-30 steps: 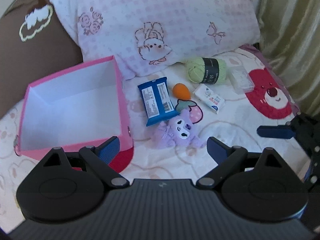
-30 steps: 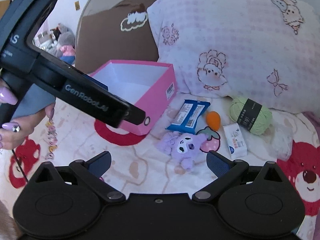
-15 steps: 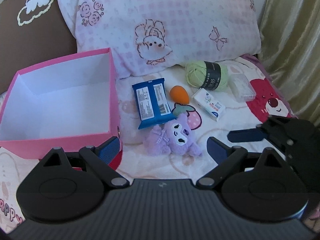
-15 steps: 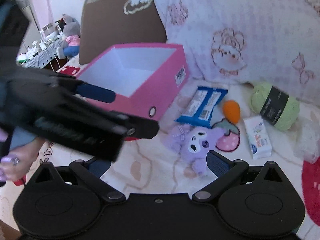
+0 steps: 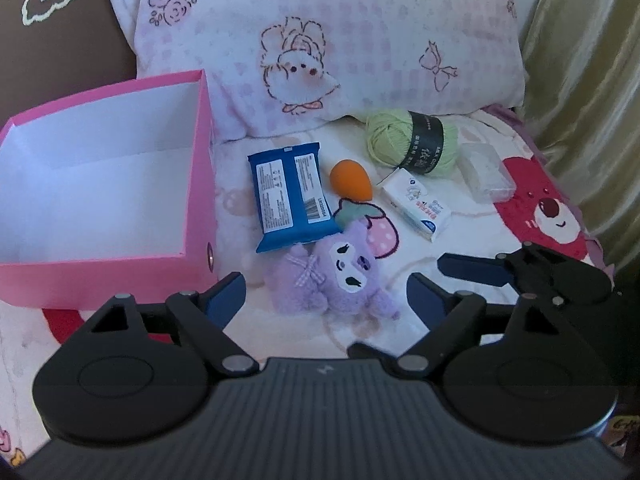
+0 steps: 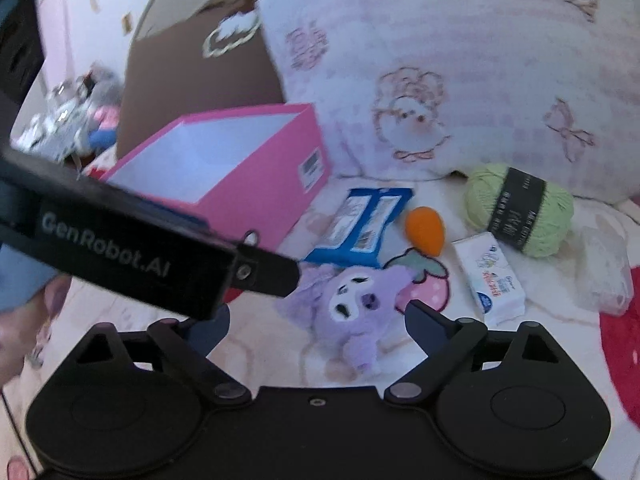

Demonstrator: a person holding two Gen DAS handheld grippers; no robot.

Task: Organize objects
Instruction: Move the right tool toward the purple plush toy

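Both hand-held grippers hover low over a bed with a cartoon-print sheet [image 5: 472, 236]. Left hand-held gripper [image 5: 325, 294]: jaws spread wide, nothing between them, purple plush toy [image 5: 336, 276] lying on the sheet right in the gap ahead. Right hand-held gripper [image 6: 316, 320]: jaws also wide apart, empty, same plush just ahead of it. In the left wrist view the right unit's blue fingertips [image 5: 468, 268] poke in from the right edge, near the plush but apart from it.

Pink box [image 5: 200, 168], open top, white inside, nothing in it, sits left of the items on the bed. Just right of the box: blue wipes pack [image 5: 290, 196], label side up, its lower corner touching the plush's head. Orange egg-shaped sponge [image 5: 351, 181] right beside the pack. White tissue pack [image 5: 416, 204] further right, lying at an angle. Green yarn ball [image 5: 412, 142] with a black band, behind the tissue pack, up against the pink-and-white pillow [image 5: 340, 40]. Clear plastic case [image 5: 486, 172] just right of the yarn. Brown headboard cushion [image 5: 60, 32] behind the box.

Right wrist view is motion-blurred; the left unit's black body crosses its left side, part of a hand [image 6: 24, 320] visible at the left edge.
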